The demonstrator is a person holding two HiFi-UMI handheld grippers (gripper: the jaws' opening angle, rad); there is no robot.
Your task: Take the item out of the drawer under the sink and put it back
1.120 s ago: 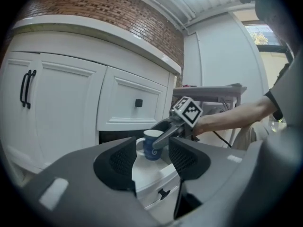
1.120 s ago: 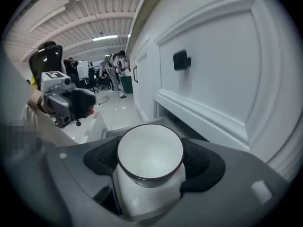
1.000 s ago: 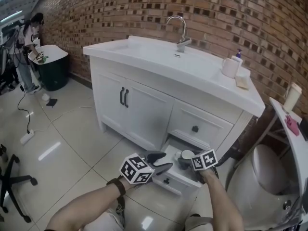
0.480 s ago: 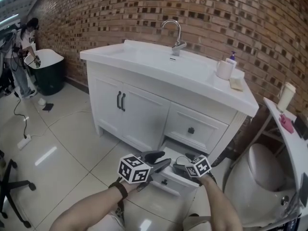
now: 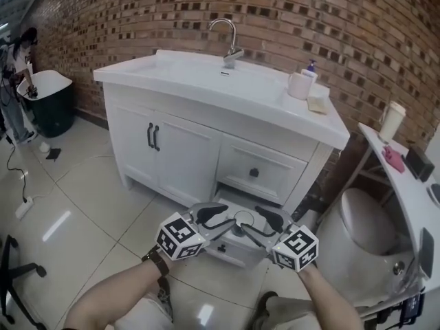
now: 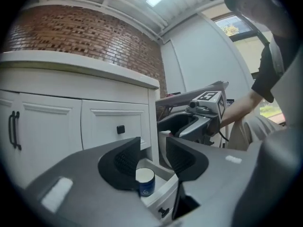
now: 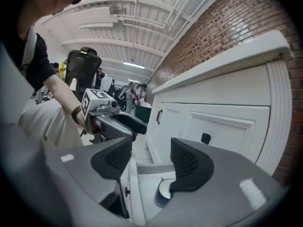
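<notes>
The low drawer (image 5: 232, 245) under the sink stands pulled out. In it sits a small dark-blue jar with a white lid (image 5: 242, 220), also visible in the left gripper view (image 6: 145, 181) and in the right gripper view (image 7: 164, 193). My left gripper (image 5: 221, 220) hovers at the drawer's left and my right gripper (image 5: 261, 224) at its right, facing each other over the jar. Both sets of jaws are closing, and the pads touch nothing. From each gripper's own camera, the jar lies below and beyond the left gripper (image 6: 154, 161) and the right gripper (image 7: 150, 162).
The white vanity (image 5: 206, 81) carries a faucet (image 5: 227, 36), a cup (image 5: 299, 85) and a soap bottle. The upper drawer (image 5: 258, 170) and cabinet doors (image 5: 155, 139) are shut. A toilet (image 5: 364, 243) stands close on the right. A person (image 5: 14, 81) and a dark tub (image 5: 48, 98) are far left.
The right gripper has drawn back out of the drawer, and both grippers now face each other across the jar. Both pairs of jaws have narrowed. The head view has shifted right.
</notes>
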